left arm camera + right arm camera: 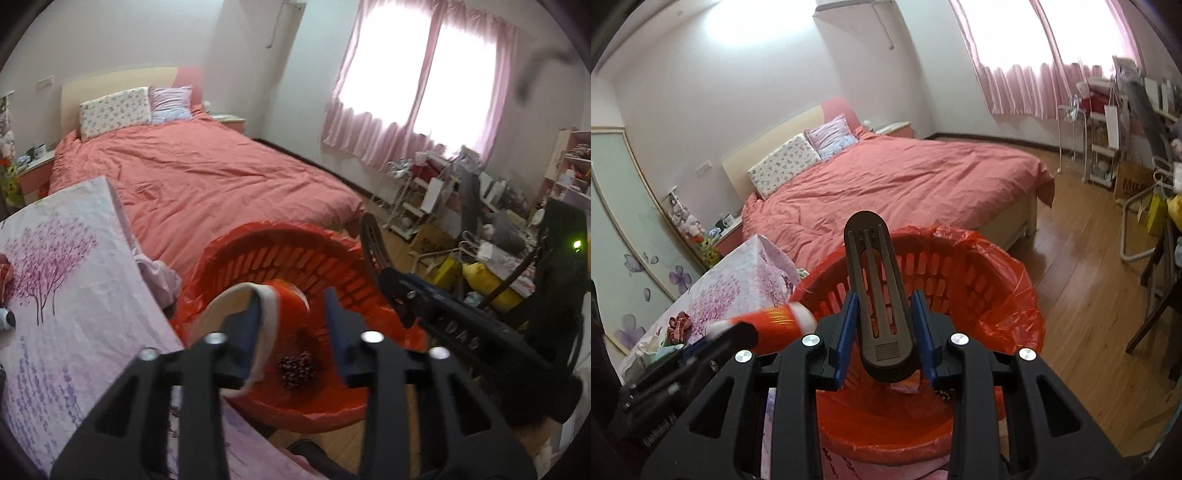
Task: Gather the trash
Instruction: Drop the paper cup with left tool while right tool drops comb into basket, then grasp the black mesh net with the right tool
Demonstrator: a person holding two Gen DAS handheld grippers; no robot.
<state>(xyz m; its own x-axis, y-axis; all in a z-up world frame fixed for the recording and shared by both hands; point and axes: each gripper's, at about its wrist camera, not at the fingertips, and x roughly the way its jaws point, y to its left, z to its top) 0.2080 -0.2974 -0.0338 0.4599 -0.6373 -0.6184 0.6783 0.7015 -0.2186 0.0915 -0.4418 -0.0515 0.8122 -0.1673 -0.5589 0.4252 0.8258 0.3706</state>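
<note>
red plastic fills both views: a slatted bin [960,280] lined with a red bag [1012,317] stands on the wood floor beside a cloth-covered table [74,295], with the bed [207,177] beyond it. we hold both tongs over the bin's mouth. our left gripper [293,332] has its jaws parted; a paper cup [236,332], red with a white rim, lies against the left pad only, with a clear gap to the right pad, so it looks let go or nearly so and hangs over the opening. our right gripper [884,332] has a dark slotted holder [877,291] standing between its blue pads; the pads sit just beside its flanks, and we cannot tell whether they still press on it. down in the bin lie a small dark red lump [297,369] and some wrappers. we judge this to be the dropping step. the next move calls for both jaws to spread enough that cup and holder fall free into the bag, then for both hands to lift clear without snagging the loose liner.
</note>
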